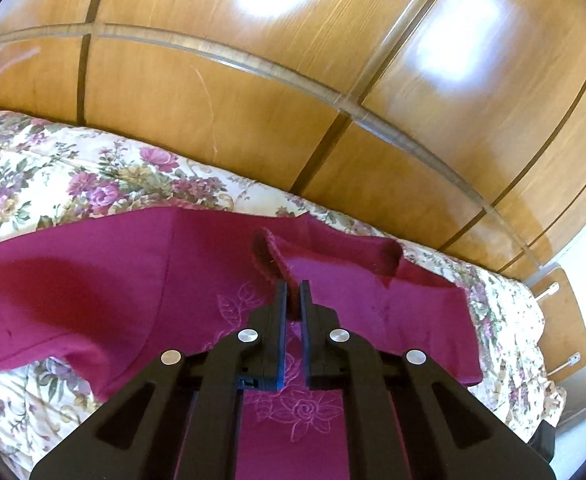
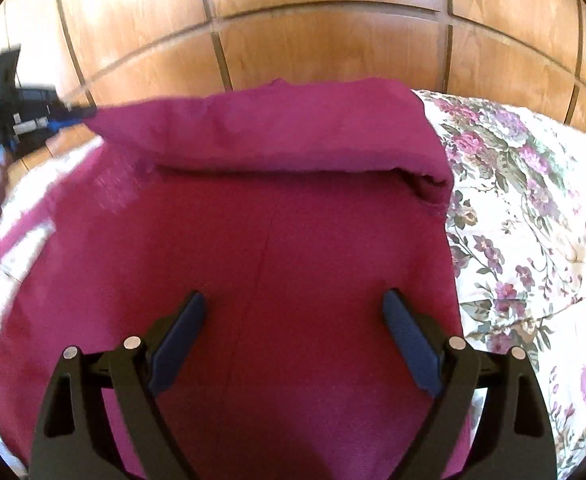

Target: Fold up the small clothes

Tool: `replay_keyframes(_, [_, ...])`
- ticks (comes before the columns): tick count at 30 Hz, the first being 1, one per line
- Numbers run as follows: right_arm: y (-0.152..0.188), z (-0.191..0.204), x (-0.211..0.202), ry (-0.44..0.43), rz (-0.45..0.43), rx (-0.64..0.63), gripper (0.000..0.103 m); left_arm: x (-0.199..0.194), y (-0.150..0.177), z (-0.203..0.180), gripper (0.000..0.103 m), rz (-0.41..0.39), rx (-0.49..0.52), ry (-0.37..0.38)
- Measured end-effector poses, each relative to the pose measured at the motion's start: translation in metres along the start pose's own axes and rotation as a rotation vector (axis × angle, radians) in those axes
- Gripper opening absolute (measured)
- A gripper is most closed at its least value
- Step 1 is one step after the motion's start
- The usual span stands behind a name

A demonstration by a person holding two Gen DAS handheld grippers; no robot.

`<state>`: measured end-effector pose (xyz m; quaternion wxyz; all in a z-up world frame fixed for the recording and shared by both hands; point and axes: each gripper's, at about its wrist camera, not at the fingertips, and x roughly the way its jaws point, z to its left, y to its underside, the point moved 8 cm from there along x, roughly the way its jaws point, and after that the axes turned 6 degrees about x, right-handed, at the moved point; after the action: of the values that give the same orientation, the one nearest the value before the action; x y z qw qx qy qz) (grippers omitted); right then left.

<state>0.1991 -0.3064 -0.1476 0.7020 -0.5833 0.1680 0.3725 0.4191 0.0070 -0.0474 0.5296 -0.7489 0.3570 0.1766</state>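
Spread flat on the bed cover [image 2: 533, 208], a top [image 2: 277, 264], with its far edge lifted up and hanging over the rest. Behind the bed, a wall of cupboard doors [image 1: 221, 120]. At the far end, just past the bed, a small side table [image 1: 563, 320].

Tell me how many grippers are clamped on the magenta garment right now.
1. The left gripper is shut on a lifted edge of the magenta garment. The right gripper hangs open above the cloth, pinching nothing.
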Motion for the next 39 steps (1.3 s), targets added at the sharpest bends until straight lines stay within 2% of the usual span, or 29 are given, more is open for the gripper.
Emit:
replay_keyframes(2, [-0.008,-0.009,-0.011,-0.062,-0.003,0.094,0.089,-0.002,-0.003,-0.003,0.005,-0.006,0.027,-0.002])
replay_keyframes(5, [-0.032,-0.023,-0.032,-0.101,-0.047,0.178,0.085,-0.008,0.001,-0.010,0.005,-0.015,0.083,-0.009])
replay_keyframes(9, [-0.072,-0.023,-0.040,-0.099,-0.106,0.169,0.084,-0.003,0.021,-0.004,0.005,0.014,0.133,-0.069])
replay_keyframes(12, [-0.098,-0.018,-0.021,-0.059,-0.112,0.139,0.081,0.011,0.037,0.016,0.005,0.067,0.112,-0.137])
replay_keyframes(15, [-0.110,-0.020,0.023,0.027,-0.047,0.124,0.079,0.020,0.045,0.027,0.005,0.094,0.115,-0.174])
replay_keyframes(16, [-0.107,-0.023,0.036,0.054,-0.022,0.132,0.079,0.024,0.049,0.029,0.005,0.101,0.143,-0.209])
replay_keyframes(18, [-0.094,-0.027,0.060,0.089,0.038,0.147,0.080,0.029,0.057,0.032,0.005,0.120,0.171,-0.231])
replay_keyframes(20, [-0.081,-0.022,0.072,0.152,0.001,0.067,0.086,0.039,0.070,0.039,0.006,0.160,0.182,-0.251])
replay_keyframes(21, [-0.078,-0.017,0.073,0.176,-0.011,0.030,0.087,0.039,0.072,0.041,0.006,0.151,0.175,-0.247])
replay_keyframes(23, [-0.078,-0.015,0.075,0.213,-0.010,0.006,0.087,0.033,0.074,0.043,0.008,0.138,0.138,-0.224])
replay_keyframes(24, [-0.078,-0.015,0.075,0.212,-0.011,0.007,0.087,0.028,0.074,0.045,0.015,0.134,0.118,-0.217])
replay_keyframes(25, [-0.077,-0.016,0.075,0.205,-0.014,0.011,0.088,0.020,0.075,0.049,0.017,0.123,0.086,-0.209])
replay_keyframes(29, [-0.077,-0.016,0.075,0.207,-0.016,0.007,0.088,-0.017,0.083,0.074,0.017,0.081,-0.041,-0.166])
replay_keyframes(33, [-0.077,-0.017,0.074,0.210,-0.018,0.006,0.088,-0.063,0.103,0.130,0.017,0.064,-0.225,-0.168])
replay_keyframes(35, [-0.077,-0.015,0.073,0.211,-0.019,0.004,0.088,-0.092,0.117,0.172,0.017,0.047,-0.364,-0.185])
replay_keyframes(36, [-0.077,-0.015,0.072,0.212,-0.020,0.004,0.088,-0.111,0.125,0.198,0.017,0.028,-0.433,-0.202])
replay_keyframes(39, [-0.078,-0.016,0.074,0.217,-0.022,0.001,0.088,-0.162,0.142,0.253,0.020,-0.059,-0.552,-0.283])
